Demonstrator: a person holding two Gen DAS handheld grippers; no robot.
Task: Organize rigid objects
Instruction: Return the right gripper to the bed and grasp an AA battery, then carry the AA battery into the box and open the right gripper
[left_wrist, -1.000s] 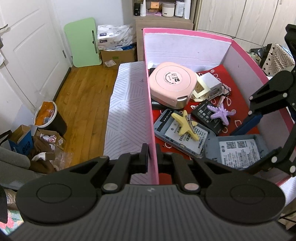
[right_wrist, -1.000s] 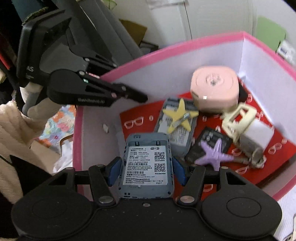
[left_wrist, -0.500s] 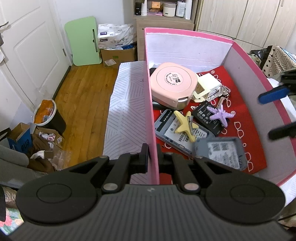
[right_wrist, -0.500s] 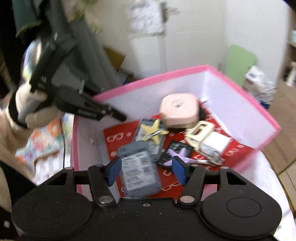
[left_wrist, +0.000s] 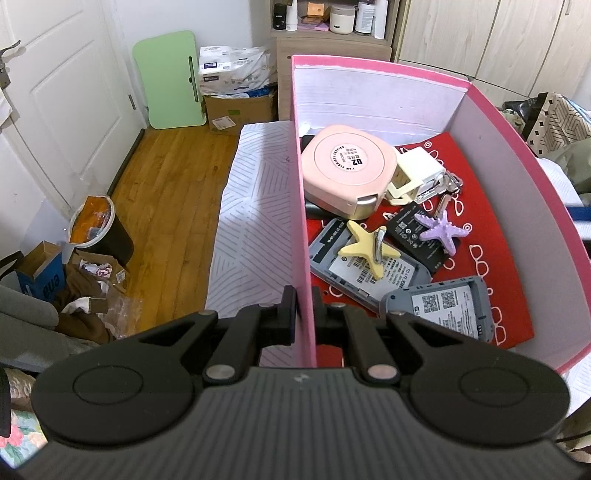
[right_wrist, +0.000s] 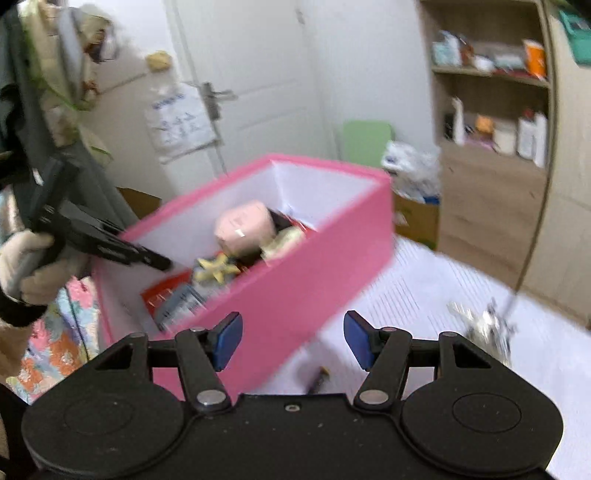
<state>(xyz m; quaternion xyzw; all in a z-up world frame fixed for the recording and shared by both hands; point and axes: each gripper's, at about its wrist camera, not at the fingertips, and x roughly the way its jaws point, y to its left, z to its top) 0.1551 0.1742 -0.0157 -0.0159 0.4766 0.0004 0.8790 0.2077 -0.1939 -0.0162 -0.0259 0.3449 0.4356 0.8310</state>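
**Box Steadied While the Free Gripper Hunts for More**

The left hand-held gripper (left_wrist: 303, 310) sits clenched on the near wall of the pink cardboard box (left_wrist: 554, 192), likely to steady it. Inside, at 5 o'clock, a grey router with its back cover off (left_wrist: 439, 308) rests on the red lining. The right hand-held gripper (right_wrist: 291, 339) is released, empty, outside the box. At its 2 o'clock, a blurred metallic cluster (right_wrist: 487, 325) lies on the striped white bedsheet (right_wrist: 424, 295); I cannot identify it.
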